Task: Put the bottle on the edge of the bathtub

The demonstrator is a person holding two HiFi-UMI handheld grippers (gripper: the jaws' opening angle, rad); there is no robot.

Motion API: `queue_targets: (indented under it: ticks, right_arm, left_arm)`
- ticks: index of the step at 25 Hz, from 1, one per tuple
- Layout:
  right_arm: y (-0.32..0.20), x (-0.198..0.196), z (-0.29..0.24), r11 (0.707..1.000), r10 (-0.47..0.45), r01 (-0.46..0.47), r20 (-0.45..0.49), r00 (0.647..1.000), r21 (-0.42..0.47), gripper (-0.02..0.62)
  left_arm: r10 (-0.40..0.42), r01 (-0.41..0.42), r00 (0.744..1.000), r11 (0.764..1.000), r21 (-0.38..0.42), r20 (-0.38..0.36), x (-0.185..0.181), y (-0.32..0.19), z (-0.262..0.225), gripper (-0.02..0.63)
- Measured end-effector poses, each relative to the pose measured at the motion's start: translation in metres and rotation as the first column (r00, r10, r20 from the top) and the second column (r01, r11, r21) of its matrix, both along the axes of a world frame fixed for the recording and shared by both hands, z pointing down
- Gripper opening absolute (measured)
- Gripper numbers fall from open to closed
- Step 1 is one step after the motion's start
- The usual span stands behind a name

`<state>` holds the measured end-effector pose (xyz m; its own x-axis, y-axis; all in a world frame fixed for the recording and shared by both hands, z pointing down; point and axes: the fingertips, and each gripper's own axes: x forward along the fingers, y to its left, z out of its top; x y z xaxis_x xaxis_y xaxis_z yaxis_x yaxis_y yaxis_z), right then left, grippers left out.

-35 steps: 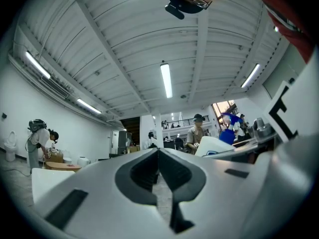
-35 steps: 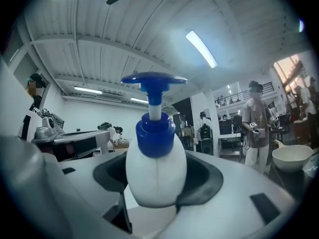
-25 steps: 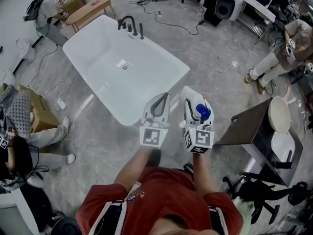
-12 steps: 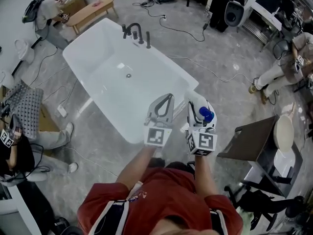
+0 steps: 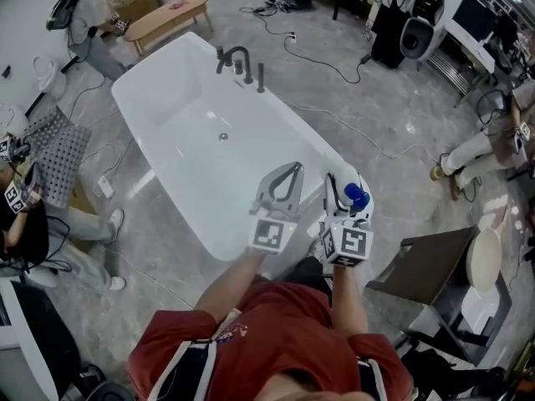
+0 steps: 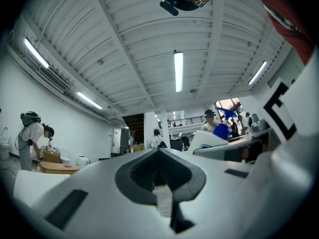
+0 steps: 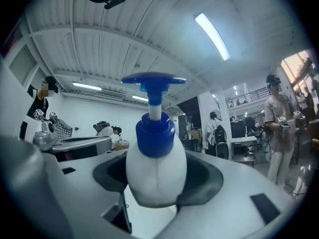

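The bottle (image 7: 156, 168) is white with a blue pump top and stands upright between the jaws of my right gripper (image 7: 157, 185), which is shut on its body. In the head view the bottle (image 5: 354, 195) and right gripper (image 5: 343, 179) hover just past the near right corner of the white bathtub (image 5: 310, 140). My left gripper (image 5: 292, 168) is beside it on the left, over the tub's near rim. Its jaws are shut with nothing between them, and the tips meet in the left gripper view (image 6: 159, 152).
A black faucet (image 5: 237, 60) stands on the tub's far rim. Cables run across the grey floor. A dark table (image 5: 426, 259) is at the right and a wooden bench (image 5: 166, 17) at the top left. People sit or stand at the left (image 5: 25, 224), top left and right.
Both grippers have moved forward together from above the floor to the tub's near right corner, the bottle still held. The tub lies closer in the head view.
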<state>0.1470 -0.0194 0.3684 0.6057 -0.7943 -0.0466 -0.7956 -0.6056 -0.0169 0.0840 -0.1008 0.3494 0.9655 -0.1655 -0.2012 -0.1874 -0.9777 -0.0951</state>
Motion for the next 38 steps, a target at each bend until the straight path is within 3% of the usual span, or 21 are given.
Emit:
queue_targets:
  ticks: [4,11,21,29,38]
  right_arm:
    - [-0.011,0.039,-0.001,0.999,-0.046,0.046,-0.015,0.999,-0.007,0.272]
    - [-0.02,0.112,-0.01,0.99,-0.139,0.139,0.008,0.99,0.034,0.272]
    - [-0.009,0.189,-0.014,0.977,-0.213,0.213,-0.061,0.975,-0.005,0.272]
    - [-0.002,0.234,-0.002,0.971,-0.239,0.239,-0.03,0.971,-0.002,0.272]
    - [-0.025,0.227,0.011,0.965,-0.26,0.26,-0.013,0.965,-0.021,0.272]
  left_arm:
    - [-0.048,0.048,0.999,0.998,-0.026,-0.012,0.035,-0.009,-0.001,0.015]
    - [-0.111,0.111,0.994,0.994,-0.004,-0.018,0.106,-0.01,-0.011,0.015]
    - [-0.197,0.197,0.98,0.98,0.011,-0.014,0.189,0.002,-0.017,0.015]
    - [-0.256,0.256,0.967,0.967,0.021,-0.004,0.218,0.005,-0.014,0.015]
    - [-0.266,0.266,0.964,0.964,0.018,0.011,0.213,-0.02,-0.002,0.015]
